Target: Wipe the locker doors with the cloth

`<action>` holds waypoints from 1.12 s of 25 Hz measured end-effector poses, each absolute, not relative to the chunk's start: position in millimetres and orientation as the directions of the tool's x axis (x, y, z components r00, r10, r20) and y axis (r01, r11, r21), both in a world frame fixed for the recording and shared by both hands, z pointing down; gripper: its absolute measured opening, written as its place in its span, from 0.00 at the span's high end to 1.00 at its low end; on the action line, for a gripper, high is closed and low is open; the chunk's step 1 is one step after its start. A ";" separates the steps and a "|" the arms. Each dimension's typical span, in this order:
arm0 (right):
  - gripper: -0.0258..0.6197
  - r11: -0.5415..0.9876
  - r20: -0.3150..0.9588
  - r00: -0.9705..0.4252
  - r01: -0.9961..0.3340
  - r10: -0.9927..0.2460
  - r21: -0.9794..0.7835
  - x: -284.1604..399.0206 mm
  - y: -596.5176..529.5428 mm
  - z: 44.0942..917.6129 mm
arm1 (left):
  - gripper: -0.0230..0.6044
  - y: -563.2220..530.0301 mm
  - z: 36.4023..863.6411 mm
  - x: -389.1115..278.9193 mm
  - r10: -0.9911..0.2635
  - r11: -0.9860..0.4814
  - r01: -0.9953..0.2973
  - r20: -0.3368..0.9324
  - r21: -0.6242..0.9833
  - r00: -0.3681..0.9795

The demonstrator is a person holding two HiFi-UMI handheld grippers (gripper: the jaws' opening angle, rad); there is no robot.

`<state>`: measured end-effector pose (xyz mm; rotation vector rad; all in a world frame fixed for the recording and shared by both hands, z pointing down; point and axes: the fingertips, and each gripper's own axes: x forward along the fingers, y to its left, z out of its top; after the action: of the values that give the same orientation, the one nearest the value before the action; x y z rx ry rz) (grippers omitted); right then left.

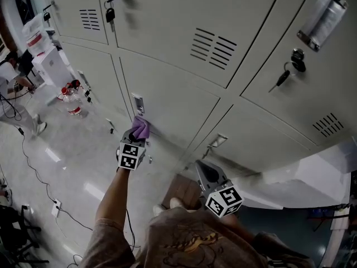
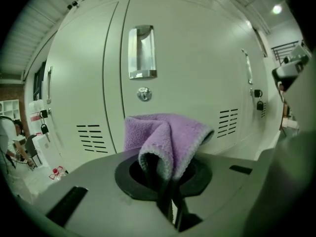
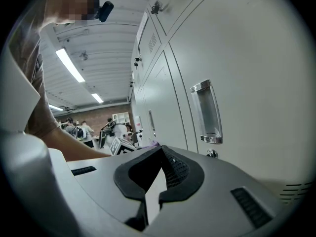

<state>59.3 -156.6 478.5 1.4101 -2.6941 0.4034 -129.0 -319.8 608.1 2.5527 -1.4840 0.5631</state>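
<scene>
Jaws of left gripper (image 2: 167, 179) clamped on cloth (image 2: 168, 132), which bunches at 12 o'clock by the door (image 2: 197, 58); right gripper (image 3: 157, 164) closed, empty. Cloth soft, light, floppy (my judgement): hold the folded middle

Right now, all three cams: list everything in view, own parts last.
locker doors: at least six, pale grey, filling the head view from top left to right
recessed handles: two, silver, on the lower doors in the head view
keys: two, dark, hanging from locks on the upper doors
bottle: one, clear with a red cap, on the floor at left
cable: one, black, across the floor at left
cloth: one, purple, at the middle lower door
left hand-held gripper: one, grey, shut on the cloth
right hand-held gripper: one, grey, shut, nothing in it, beside the lower right door
forearm: one, bare, behind the left hand-held gripper
</scene>
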 end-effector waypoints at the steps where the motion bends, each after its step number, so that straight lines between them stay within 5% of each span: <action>1: 0.96 0.543 0.186 -0.575 -0.817 -0.797 -0.196 59.6 -156.7 478.5 | 0.90 -317.8 610.7 -128.5 -0.808 -0.505 -0.861 0.389 -0.066 0.443; 12: 0.96 0.564 0.174 -0.595 -0.802 -0.785 -0.198 54.3 -154.1 477.6 | 0.90 -288.2 572.7 -142.2 -0.870 -0.430 -0.901 0.287 -0.049 0.400; 28: 0.96 0.599 0.138 -0.632 -0.771 -0.763 -0.219 41.6 -144.2 471.9 | 0.90 -256.6 351.2 -121.3 -0.890 -0.433 -0.887 -0.081 -0.159 0.449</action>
<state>41.6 -144.2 471.9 1.3346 -2.7820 0.4028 -121.3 -256.6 351.2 2.8216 -1.7496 0.0253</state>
